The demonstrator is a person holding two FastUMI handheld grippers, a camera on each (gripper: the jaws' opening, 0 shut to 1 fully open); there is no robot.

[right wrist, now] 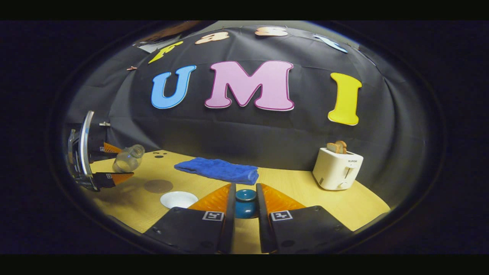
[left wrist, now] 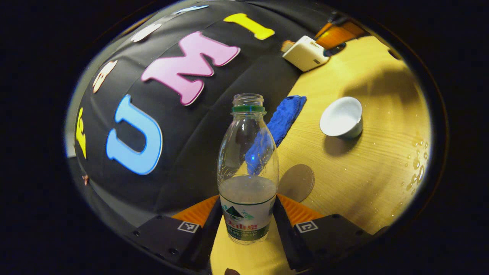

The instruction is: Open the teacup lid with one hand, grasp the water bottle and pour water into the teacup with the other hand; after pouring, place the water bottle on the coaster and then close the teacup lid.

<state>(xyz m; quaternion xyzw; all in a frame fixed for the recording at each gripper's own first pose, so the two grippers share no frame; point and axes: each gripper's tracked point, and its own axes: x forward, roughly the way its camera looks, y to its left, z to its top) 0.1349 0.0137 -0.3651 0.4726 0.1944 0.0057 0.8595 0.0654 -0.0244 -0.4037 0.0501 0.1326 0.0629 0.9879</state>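
Note:
A clear uncapped water bottle (left wrist: 247,152), partly filled, stands between my left gripper's (left wrist: 247,208) fingers, which are shut on its labelled lower body. In the right gripper view the same bottle (right wrist: 128,158) hangs tilted above the table's left side, held by the left gripper (right wrist: 122,162). The white teacup (left wrist: 342,116) sits uncovered on the wooden table, with a round brown coaster (left wrist: 296,182) nearer the bottle. My right gripper (right wrist: 245,187) is shut on the dark teal teacup lid (right wrist: 245,204), held right of the teacup (right wrist: 178,199) and coaster (right wrist: 158,186).
A folded blue towel (right wrist: 217,170) lies along the back of the table (right wrist: 305,191). At the back right a white toaster (right wrist: 338,168) holds toast. Water drops (left wrist: 418,168) dot the wood beyond the cup in the left gripper view.

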